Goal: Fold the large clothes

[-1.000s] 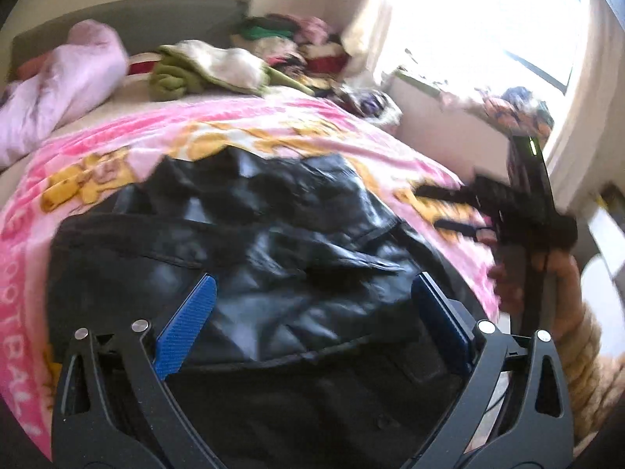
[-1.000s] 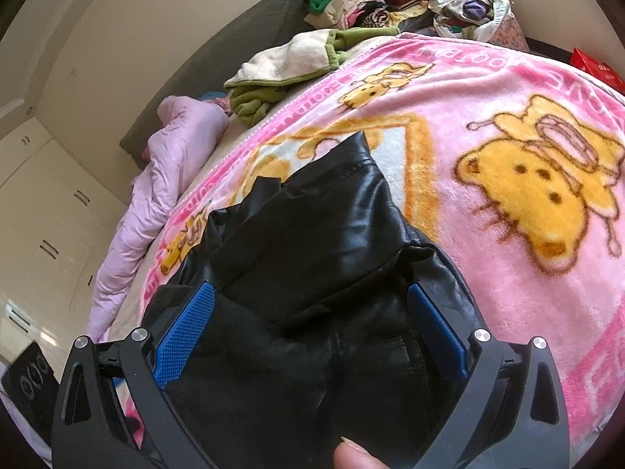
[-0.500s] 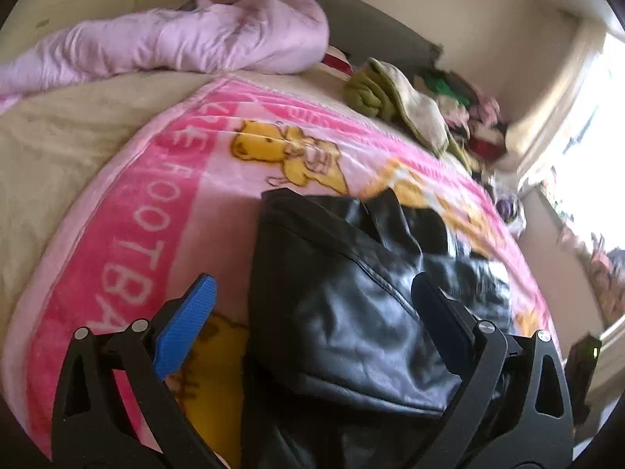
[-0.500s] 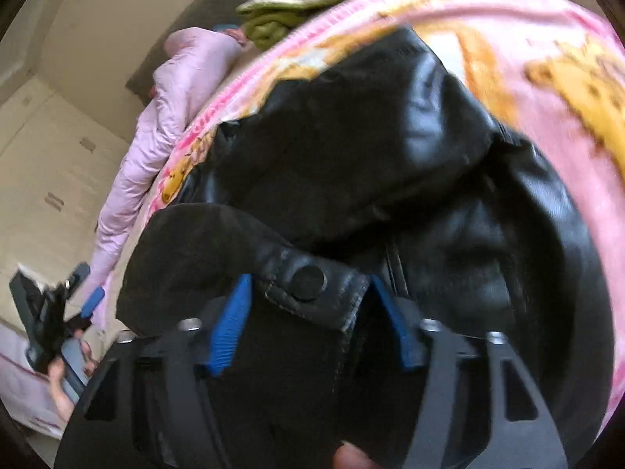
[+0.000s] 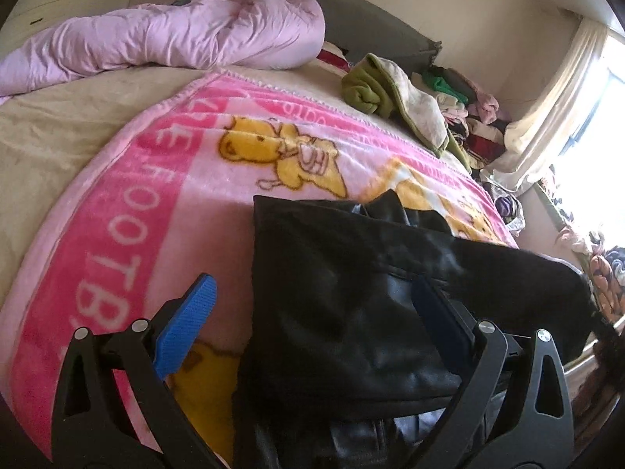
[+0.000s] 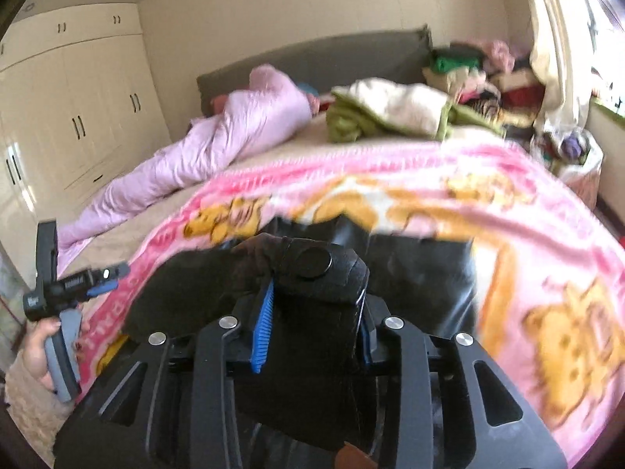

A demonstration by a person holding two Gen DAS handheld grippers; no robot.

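On the pink blanket (image 5: 164,203), the right gripper (image 6: 312,324) clamps the black jacket (image 5: 343,305); the left gripper (image 5: 312,312) gapes wide.

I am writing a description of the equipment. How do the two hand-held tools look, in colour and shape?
Each is black, with two angular fingers carrying triangular cut-outs and silver round bolts, and blue ribbed pads at the tips: left tool, right tool. Seen from the right wrist view, the left one has a grey handle, white lettering and a small light.
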